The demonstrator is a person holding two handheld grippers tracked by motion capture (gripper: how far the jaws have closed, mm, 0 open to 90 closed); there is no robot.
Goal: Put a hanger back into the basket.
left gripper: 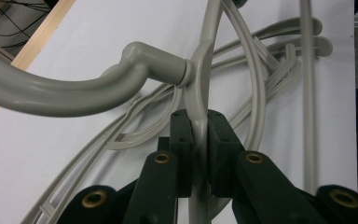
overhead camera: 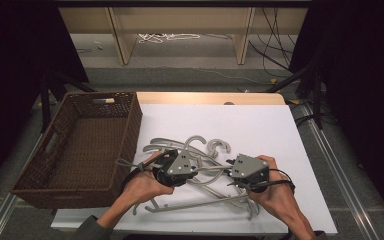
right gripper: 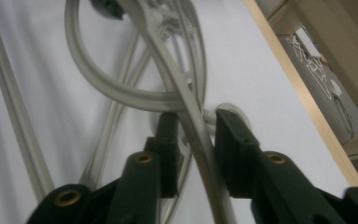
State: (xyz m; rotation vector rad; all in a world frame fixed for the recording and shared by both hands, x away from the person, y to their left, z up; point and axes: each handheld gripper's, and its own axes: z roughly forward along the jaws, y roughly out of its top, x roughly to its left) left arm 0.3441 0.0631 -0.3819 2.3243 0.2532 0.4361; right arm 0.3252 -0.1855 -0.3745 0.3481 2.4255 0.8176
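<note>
Both hands (overhead camera: pixel 145 184) low over hangers (overhead camera: pixel 205 172)

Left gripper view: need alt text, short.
The left gripper is clamped on the thin grey arm of a plastic hanger, just below where its thick curved hook joins. More grey hangers lie tangled beyond on the white table top.
</note>
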